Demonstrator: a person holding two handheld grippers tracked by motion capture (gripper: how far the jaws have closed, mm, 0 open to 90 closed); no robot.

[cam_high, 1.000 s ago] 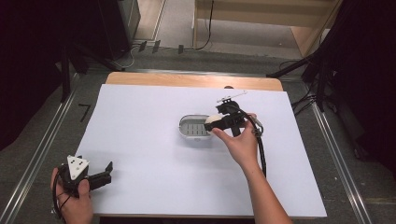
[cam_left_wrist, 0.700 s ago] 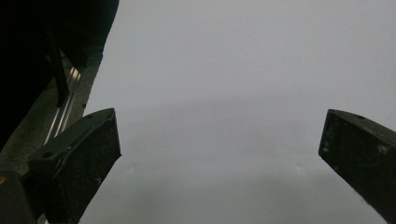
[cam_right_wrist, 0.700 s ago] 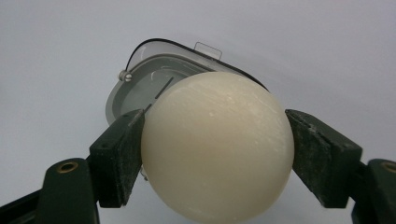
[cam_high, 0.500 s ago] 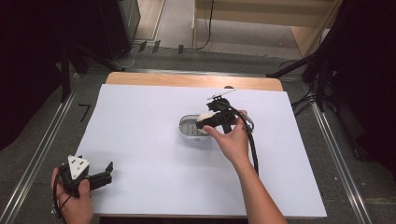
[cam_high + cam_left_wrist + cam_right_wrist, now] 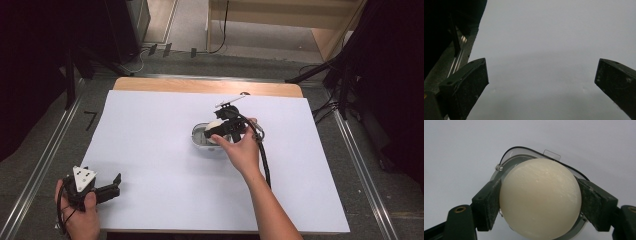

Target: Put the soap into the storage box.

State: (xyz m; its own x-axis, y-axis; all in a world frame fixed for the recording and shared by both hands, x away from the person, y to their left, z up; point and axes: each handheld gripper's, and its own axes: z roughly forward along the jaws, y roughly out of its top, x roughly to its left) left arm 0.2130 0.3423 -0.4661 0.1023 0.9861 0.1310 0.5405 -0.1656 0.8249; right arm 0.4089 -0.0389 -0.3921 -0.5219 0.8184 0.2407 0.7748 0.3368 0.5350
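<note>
A cream-white ball (image 5: 540, 197) is clamped between the two black jaws of my right gripper (image 5: 540, 206), whose pads press on its sides. In the high view the right gripper (image 5: 215, 132) holds the ball (image 5: 216, 125) just above a clear oval container (image 5: 200, 141) at the middle of the white sheet. The container's rim (image 5: 524, 151) with a small tab shows behind and below the ball. My left gripper (image 5: 114, 186) rests at the sheet's near-left corner, far from the container. Its jaws (image 5: 541, 82) stand wide apart over bare white sheet with nothing between them.
A large white sheet (image 5: 150, 150) covers the wooden table (image 5: 200, 86). Metal rails (image 5: 45, 165) run along both sides of the table. Dark stands and cables (image 5: 325, 107) sit beyond the far edge and at the right.
My right gripper has carried the ball a little to the left, so it is now over the container. The left gripper has stayed put.
</note>
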